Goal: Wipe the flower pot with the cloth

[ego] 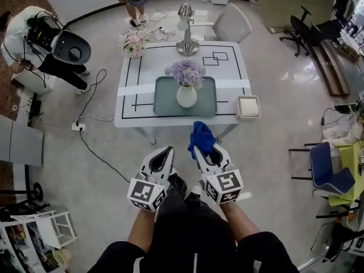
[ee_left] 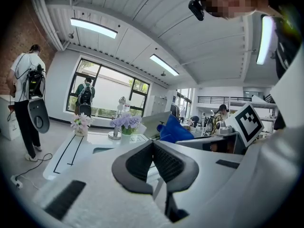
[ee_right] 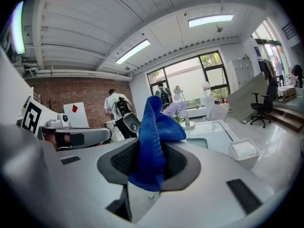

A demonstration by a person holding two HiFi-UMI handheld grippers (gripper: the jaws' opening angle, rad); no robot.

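A white flower pot (ego: 186, 96) with purple flowers (ego: 185, 71) stands on a grey-green tray (ego: 165, 101) on the white table (ego: 128, 90). My right gripper (ego: 198, 148) is shut on a blue cloth (ego: 201, 136), held in the air short of the table's near edge. In the right gripper view the blue cloth (ee_right: 154, 137) sticks up between the jaws, with the purple flowers (ee_right: 175, 110) beyond. My left gripper (ego: 166, 152) hangs beside it, shut and empty; its pads (ee_left: 167, 163) meet in the left gripper view, where the flower pot (ee_left: 126, 129) shows far off.
A small white box (ego: 248, 106) sits at the table's right end. A second pot with pink flowers (ego: 134, 43) and a metal lamp (ego: 186, 30) stand at the far side. A white chair (ego: 230, 23) is behind the table. A person (ego: 40, 41) stands at left; cables (ego: 94, 147) cross the floor.
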